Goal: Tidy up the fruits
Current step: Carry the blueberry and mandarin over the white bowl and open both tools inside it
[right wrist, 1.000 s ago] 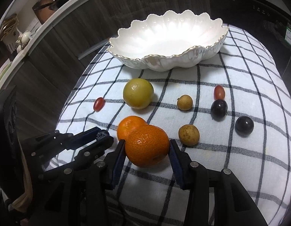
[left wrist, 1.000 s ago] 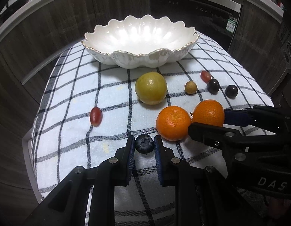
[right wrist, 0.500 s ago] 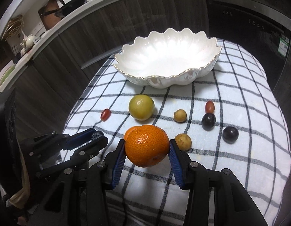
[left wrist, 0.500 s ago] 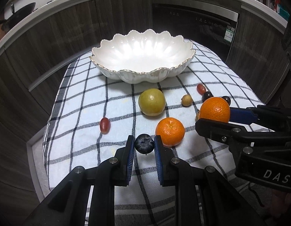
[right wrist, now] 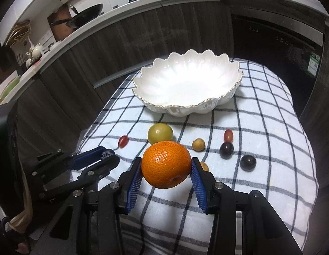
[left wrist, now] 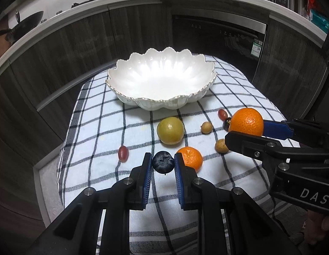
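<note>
My left gripper (left wrist: pixel 163 164) is shut on a dark blueberry (left wrist: pixel 163 162), held in the air above the checked cloth (left wrist: pixel 96 127). My right gripper (right wrist: pixel 166 164) is shut on an orange mandarin (right wrist: pixel 166 163), also lifted; the same mandarin (left wrist: pixel 246 121) shows at the right of the left wrist view. A white scalloped bowl (left wrist: pixel 162 104) (right wrist: pixel 185 108) stands empty at the far end of the cloth. A second mandarin (left wrist: pixel 191 158), a yellow-green round fruit (left wrist: pixel 170 130) (right wrist: pixel 160 132), two red grapes (left wrist: pixel 123 153) (right wrist: pixel 228 135), two dark grapes (right wrist: pixel 226 149) and small tan fruits (right wrist: pixel 198 144) lie on the cloth.
Dark wooden cabinets and a black oven front (left wrist: pixel 219 36) curve round behind the cloth. The counter above carries a wok (right wrist: pixel 83 14), jars and bottles. The cloth's edges drop off at the left and right.
Both grippers have risen with their fruit; the held mandarin has lifted off the cloth away from the second mandarin. The bowl and cloth look farther off now.
</note>
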`<action>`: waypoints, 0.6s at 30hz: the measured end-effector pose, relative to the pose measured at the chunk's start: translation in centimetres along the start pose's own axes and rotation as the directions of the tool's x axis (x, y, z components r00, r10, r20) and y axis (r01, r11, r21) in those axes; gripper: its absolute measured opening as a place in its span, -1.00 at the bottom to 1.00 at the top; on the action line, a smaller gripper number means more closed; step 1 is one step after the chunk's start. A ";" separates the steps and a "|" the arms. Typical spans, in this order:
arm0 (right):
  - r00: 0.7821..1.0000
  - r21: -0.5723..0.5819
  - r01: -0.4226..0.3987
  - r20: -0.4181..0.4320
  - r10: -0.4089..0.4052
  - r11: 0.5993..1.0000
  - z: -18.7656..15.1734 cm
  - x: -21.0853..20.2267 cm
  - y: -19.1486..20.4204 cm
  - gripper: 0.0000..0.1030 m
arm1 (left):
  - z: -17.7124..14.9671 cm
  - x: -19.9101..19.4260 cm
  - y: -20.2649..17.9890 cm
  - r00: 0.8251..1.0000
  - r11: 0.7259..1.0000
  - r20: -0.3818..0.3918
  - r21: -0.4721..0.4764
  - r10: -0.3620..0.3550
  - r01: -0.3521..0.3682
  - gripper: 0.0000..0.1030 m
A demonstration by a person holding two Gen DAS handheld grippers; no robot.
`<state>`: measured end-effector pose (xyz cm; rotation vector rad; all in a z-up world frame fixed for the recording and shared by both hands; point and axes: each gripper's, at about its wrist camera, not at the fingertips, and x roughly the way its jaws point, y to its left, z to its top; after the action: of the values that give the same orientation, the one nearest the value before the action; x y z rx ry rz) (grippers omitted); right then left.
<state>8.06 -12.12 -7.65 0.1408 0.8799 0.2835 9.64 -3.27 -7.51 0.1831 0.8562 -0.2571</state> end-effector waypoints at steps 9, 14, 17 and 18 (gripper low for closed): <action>0.999 -0.002 0.018 0.038 -0.018 1.000 1.1 -1.1 -0.1 -0.11 | 1.6 -0.9 0.4 0.999 1.000 0.040 -0.008 0.006 -0.006 -0.58; 0.998 0.005 0.030 0.058 -0.030 1.000 2.0 -1.5 -0.5 -0.11 | 2.8 -0.9 0.5 0.998 1.000 0.060 -0.018 0.001 0.000 -0.58; 0.996 0.005 0.040 0.076 -0.040 0.999 2.8 -1.6 -0.7 -0.11 | 3.5 -0.9 0.7 0.998 1.000 0.070 -0.028 0.002 0.000 -0.58; 0.996 0.005 0.043 0.081 -0.044 0.999 3.0 -1.7 -0.8 -0.11 | 3.7 -0.9 0.7 0.997 1.000 0.073 -0.032 0.002 0.000 -0.58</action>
<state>9.54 -13.36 -4.71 0.1355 0.8017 0.2340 11.95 -3.41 -4.41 0.1437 0.7876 -0.2481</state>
